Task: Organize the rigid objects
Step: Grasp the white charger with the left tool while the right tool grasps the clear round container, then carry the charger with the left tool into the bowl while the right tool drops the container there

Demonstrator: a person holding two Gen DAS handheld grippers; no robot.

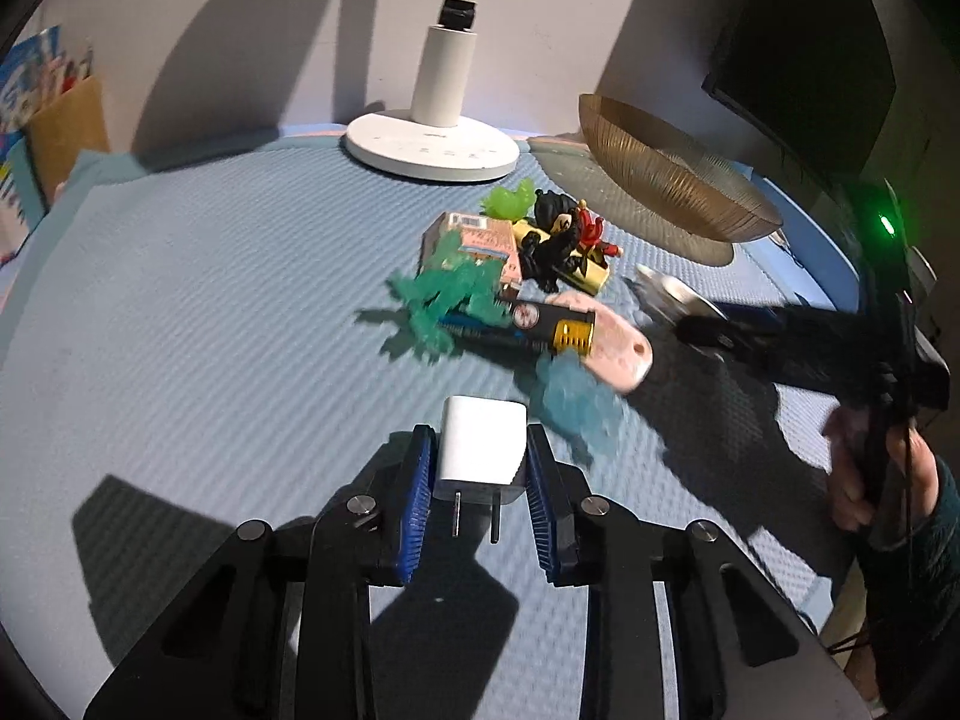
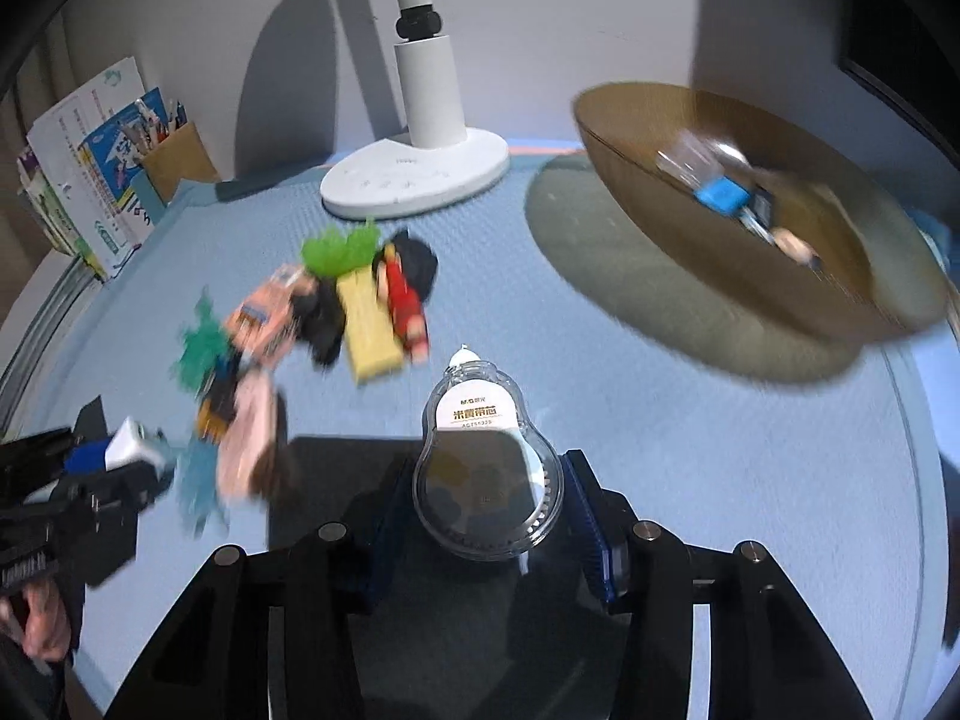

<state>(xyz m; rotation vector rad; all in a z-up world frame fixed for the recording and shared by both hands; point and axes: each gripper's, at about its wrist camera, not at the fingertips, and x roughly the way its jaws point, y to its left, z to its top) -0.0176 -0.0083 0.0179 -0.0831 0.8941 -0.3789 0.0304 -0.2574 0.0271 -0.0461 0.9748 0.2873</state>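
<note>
A: What have I got in each hand?

B: On my left gripper the blue pads are closed on a white plug adapter, prongs pointing back toward the camera. On my right gripper the jaws are clamped around a clear plastic correction tape refill, its nozzle pointing away from me, held above the mat.

A: Where's the rest of the pile?

B: Clustered mid-mat: a translucent teal figure lying over a pink card box, a black-and-gold tube, a pink oval tag, a pale blue figure just beyond my adapter, a black figure on a yellow block, a lime green figure behind them.

A: Room to move?

B: The ribbed blue mat lies open to the left of the pile. The white lamp base stands at the back edge. The ribbed amber bowl sits to the right, blurred, with a blue piece and other small things inside. Books and a pen holder lean at the far left wall
</note>
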